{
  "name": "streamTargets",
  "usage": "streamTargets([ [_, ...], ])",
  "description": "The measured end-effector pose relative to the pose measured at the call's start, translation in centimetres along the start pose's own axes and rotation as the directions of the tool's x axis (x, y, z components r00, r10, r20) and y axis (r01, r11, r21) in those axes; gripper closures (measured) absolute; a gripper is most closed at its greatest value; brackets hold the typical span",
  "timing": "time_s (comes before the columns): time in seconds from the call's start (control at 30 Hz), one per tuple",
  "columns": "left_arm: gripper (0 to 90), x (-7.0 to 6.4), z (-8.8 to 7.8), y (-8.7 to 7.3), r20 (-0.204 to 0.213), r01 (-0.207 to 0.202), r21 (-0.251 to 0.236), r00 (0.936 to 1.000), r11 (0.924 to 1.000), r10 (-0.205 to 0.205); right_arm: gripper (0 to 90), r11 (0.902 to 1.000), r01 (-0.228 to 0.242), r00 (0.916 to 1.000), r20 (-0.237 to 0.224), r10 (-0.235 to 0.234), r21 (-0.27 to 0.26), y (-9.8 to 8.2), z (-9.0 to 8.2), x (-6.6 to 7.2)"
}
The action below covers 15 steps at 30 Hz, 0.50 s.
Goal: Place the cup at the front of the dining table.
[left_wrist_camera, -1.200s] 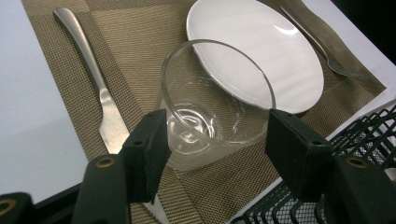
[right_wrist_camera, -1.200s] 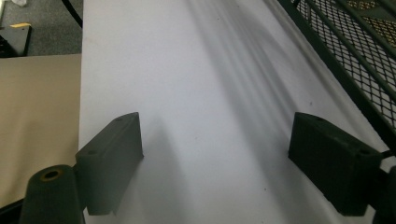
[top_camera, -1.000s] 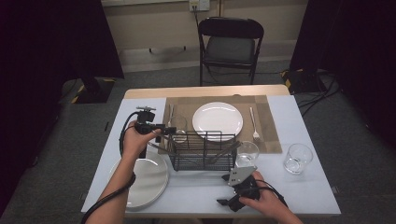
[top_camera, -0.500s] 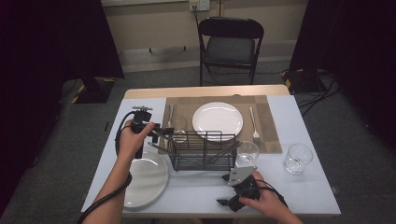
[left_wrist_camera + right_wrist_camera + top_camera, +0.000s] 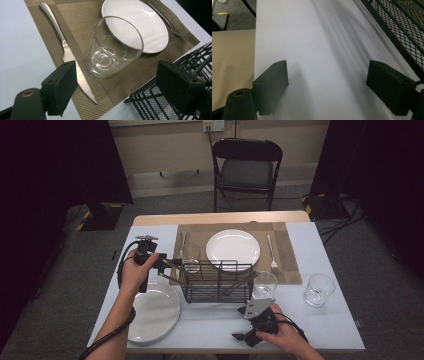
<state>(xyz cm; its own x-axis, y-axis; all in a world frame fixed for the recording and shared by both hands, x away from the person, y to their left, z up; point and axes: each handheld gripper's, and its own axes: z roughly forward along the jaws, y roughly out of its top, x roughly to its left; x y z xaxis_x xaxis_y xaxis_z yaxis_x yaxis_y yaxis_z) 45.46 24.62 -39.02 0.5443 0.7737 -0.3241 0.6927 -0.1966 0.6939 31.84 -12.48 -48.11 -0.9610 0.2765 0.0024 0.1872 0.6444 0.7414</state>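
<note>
The left tongs stand wide open, having just spread their jaws, and nothing is between the pads. In the left gripper view the glass stands upright on the woven placemat just ahead of the open jaws, free of both pads, with the knife lying flat beside it on one side and the white plate touching or nearly touching its far rim on the other. A fork lies beyond the plate.

From the high view the glass sits at the left end of the placemat, toward the far left part of the tabletop, and the left tongs point at it from the tabletop's left side, close but apart. The black wire basket stands just nearer the person than the glass, next to the tongs' tips.

The right tongs lie low near the tabletop's near edge, in front of the basket; in the right gripper view their jaws are spread wide over bare white surface with nothing between them. Two more glasses stand right of the basket, and stacked plates sit near the near left corner.
</note>
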Motion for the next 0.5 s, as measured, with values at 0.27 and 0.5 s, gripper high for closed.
streamTargets([
  [0.27,17.4,0.1,-0.5,-0.7,-0.002,-0.002,-0.001,1.0,1.0,0.002,16.1,1.0,0.001,1.0,0.0,-0.001,0.0,0.0,0.0,0.0],
  [0.5,17.3,0.2,-0.8,-1.1,-0.008,-0.004,0.003,1.0,1.0,0.004,16.1,1.0,0.001,1.0,0.0,-0.001,0.0,0.0,0.0,0.0],
])
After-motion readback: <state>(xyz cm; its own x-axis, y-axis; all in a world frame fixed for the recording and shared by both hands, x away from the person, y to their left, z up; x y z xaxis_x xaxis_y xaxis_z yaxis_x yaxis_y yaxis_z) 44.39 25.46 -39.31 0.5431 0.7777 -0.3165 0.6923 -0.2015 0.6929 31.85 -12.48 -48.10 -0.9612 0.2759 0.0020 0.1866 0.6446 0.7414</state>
